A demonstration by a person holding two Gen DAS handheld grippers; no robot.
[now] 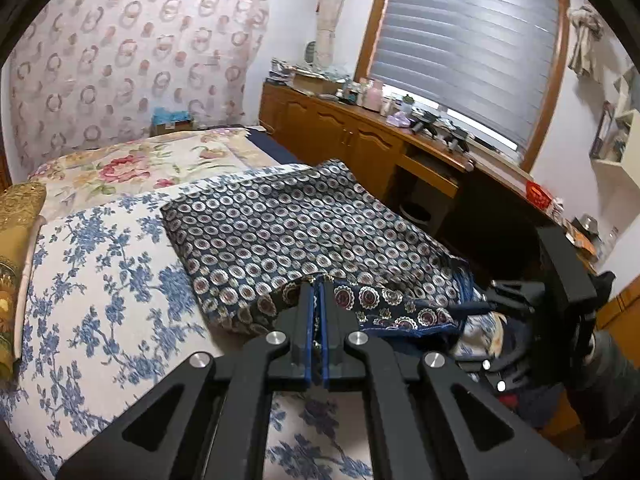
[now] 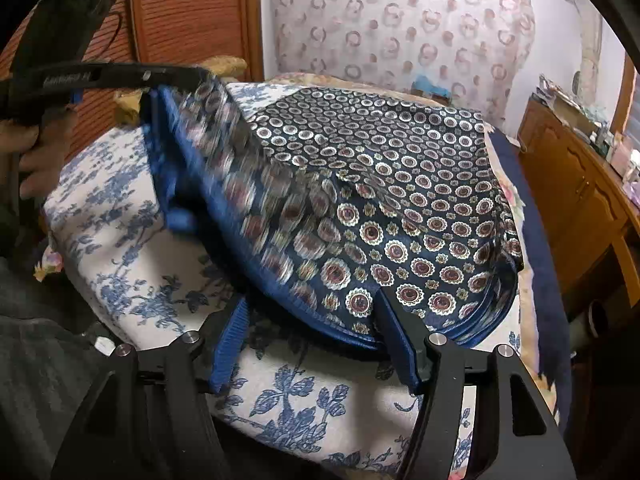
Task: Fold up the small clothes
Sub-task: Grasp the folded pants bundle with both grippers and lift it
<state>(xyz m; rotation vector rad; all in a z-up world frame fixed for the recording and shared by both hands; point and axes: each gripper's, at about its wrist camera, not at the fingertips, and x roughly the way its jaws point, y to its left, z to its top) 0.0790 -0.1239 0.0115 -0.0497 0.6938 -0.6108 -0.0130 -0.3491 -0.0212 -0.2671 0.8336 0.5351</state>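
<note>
Navy patterned garment (image 1: 280,224) pinched by raised left gripper (image 1: 319,292); right gripper (image 2: 316,312) low, fingers spread.

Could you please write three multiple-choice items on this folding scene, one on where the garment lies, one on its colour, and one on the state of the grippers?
1. Where does the patterned garment lie?
A. On the wooden cabinet
B. On the blue floral bedspread
C. On the floor

2. What is the garment's base colour?
A. Dark navy with circular medallions
B. Plain red
C. Green stripes

3. How do the grippers stand?
A. Both open
B. Left gripper shut on the cloth, right gripper open
C. Left open, right shut on the cloth

Answers:
1 B, the fabric spreads across the bedspread in both views.
2 A, navy cloth with ringed medallions shows clearly.
3 B, the left jaws meet on a fabric edge; the right jaws stand wide apart at the garment's near hem.
</note>
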